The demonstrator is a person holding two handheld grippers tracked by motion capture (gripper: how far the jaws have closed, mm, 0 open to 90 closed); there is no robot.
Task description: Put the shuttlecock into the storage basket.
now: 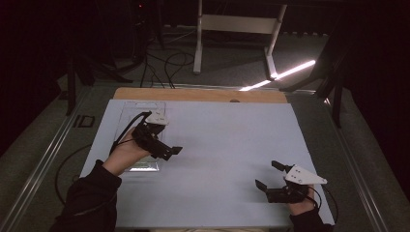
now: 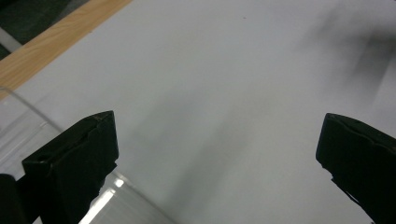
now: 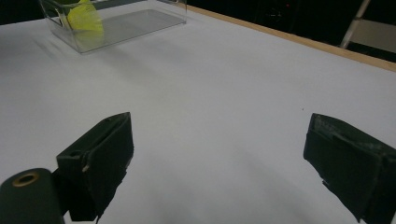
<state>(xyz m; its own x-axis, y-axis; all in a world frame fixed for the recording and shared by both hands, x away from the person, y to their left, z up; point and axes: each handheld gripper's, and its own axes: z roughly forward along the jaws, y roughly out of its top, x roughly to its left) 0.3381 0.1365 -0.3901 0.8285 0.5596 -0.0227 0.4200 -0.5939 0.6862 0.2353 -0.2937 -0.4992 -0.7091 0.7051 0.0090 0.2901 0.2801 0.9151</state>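
Observation:
A clear plastic box (image 1: 141, 113) lies on the left part of the white sheet (image 1: 217, 145). In the right gripper view a yellow item (image 3: 86, 18) sits inside the clear box (image 3: 130, 21) at one end. My left gripper (image 1: 170, 152) hovers at the box's right side, jaws wide apart and empty; in its own view the left gripper (image 2: 217, 154) faces bare sheet, with the box's rim (image 2: 28, 112) at the lower left. My right gripper (image 1: 266, 174) rests low near the front right of the sheet. The right gripper (image 3: 217, 158) is open and empty too.
A strip of wooden tabletop (image 1: 193, 94) shows beyond the sheet's far edge. Behind the table stand a white frame (image 1: 237, 29) and floor cables (image 1: 167, 63). A bright light strip (image 1: 285, 75) lies on the floor at the back right. Metal rails run along both table sides.

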